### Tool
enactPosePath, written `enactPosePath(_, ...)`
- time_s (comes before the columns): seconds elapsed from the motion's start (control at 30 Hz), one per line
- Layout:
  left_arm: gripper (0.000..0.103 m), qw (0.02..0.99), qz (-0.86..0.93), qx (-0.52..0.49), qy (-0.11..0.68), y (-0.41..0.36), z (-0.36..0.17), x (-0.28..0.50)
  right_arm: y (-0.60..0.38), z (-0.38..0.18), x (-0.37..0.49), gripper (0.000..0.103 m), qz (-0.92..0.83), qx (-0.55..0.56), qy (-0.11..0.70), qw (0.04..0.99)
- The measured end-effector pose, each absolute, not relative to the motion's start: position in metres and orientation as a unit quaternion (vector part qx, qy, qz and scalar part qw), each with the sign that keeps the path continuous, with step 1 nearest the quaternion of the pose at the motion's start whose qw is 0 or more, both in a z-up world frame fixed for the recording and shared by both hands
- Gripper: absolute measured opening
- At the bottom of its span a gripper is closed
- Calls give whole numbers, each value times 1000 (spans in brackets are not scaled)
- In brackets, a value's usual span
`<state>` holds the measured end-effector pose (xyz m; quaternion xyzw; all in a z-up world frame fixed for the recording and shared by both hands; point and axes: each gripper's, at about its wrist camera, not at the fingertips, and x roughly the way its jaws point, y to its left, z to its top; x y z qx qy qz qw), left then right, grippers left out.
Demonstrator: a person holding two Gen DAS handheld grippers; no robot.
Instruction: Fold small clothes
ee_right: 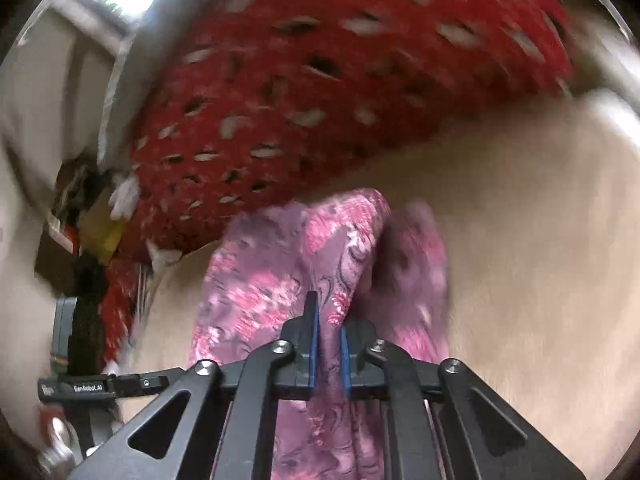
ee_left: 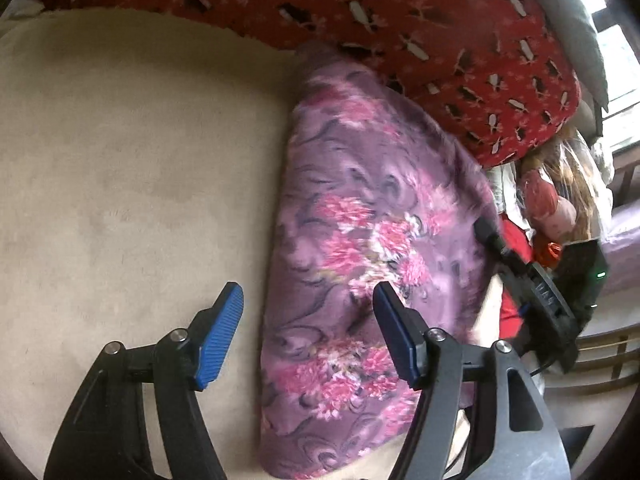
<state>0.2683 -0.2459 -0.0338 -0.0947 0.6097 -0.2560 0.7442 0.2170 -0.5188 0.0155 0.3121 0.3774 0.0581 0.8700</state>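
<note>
Beige plush fabric covers the wide, soft surface (ee_left: 120, 152) that fills most of both views; behind it lies a red blanket with a white and dark motif (ee_left: 420, 12), bunched along the far edge. On the beige surface rests the task's thing, a purple fleece garment printed with pink flowers (ee_left: 360, 220), drawn into a long, narrow shape that runs from the red blanket toward the cameras.

In the right wrist view the right gripper (ee_right: 328, 344) has its blue pads nearly together and pinching a raised fold of the purple garment between them; the cloth lifts into a ridge there, with a second flap hanging blurred beside it. The left gripper (ee_left: 308, 332) stands wide apart and holds nothing; one finger hovers over the beige surface, the other over the garment's edge.

Judging by the lie of the cloth, one fold is under way but not laid flat; the garment looks only partly folded, with smoothing and at least one more fold left.
</note>
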Motion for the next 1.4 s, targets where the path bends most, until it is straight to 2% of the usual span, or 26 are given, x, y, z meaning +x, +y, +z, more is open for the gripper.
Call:
enactPosePath(0.07, 69, 747, -245, -78, 613, -251, -44, 268, -524, 14, 223, 8, 44, 294, 378, 877)
enactPosePath(0.1, 74, 743, -240, -70, 621, -257, -54, 268, -525, 6, 227, 8, 32, 290, 392, 872)
enactPosePath(0.2, 76, 750, -235, -53, 616, -262, -54, 268, -528, -28, 239, 11, 10, 284, 461, 841)
enactPosePath(0.27, 75, 749, -246, -47, 613, -256, -45, 263, -536, -17, 222, 18, 19, 329, 417, 847)
enactPosePath(0.33, 75, 750, -252, -45, 611, -245, -39, 254, -541, -6, 199, 20, 42, 366, 393, 843)
enactPosePath(0.47, 75, 747, -251, -46, 614, -229, -47, 229, -530, -3, 148, 49, 86, 372, 394, 836)
enactPosePath(0.5, 75, 741, -248, -43, 623, -228, -54, 224, -524, -7, 140, 49, 91, 372, 408, 829)
enactPosePath(0.53, 75, 739, -245, -41, 626, -228, -58, 221, -518, -13, 134, 49, 92, 368, 430, 820)
enactPosePath(0.57, 75, 743, -241, -36, 623, -227, -59, 215, -512, -15, 128, 30, 91, 355, 440, 820)
enactPosePath(0.6, 75, 749, -240, -30, 617, -227, -57, 210, -508, -10, 123, 4, 96, 340, 436, 828)
enactPosePath(0.7, 76, 752, -235, -20, 616, -227, -58, 201, -507, 3, 98, 3, 83, 321, 382, 863)
enactPosePath(0.8, 76, 760, -220, 7, 612, -234, -56, 193, -502, -35, 103, 3, 52, 320, 453, 831)
enactPosePath(0.83, 76, 761, -219, 13, 610, -236, -55, 190, -500, -33, 100, 3, 46, 321, 447, 834)
enactPosePath(0.87, 76, 764, -218, 21, 607, -237, -53, 186, -498, -24, 98, 11, 41, 323, 438, 838)
enactPosePath(1.0, 76, 765, -209, 25, 609, -237, -55, 181, -487, 22, 86, 14, 25, 297, 367, 881)
enactPosePath(1.1, 76, 765, -206, 20, 611, -236, -56, 181, -474, 32, 84, 15, 36, 269, 351, 896)
enactPosePath(1.2, 76, 765, -204, 21, 611, -230, -56, 177, -468, 16, 91, 15, 37, 248, 377, 892)
enactPosePath(1.3, 76, 764, -203, 24, 612, -228, -56, 176, -464, -24, 100, 11, 27, 232, 450, 862)
enactPosePath(1.4, 75, 760, -214, 24, 614, -226, -50, 178, -470, -23, 91, 12, 36, 252, 438, 862)
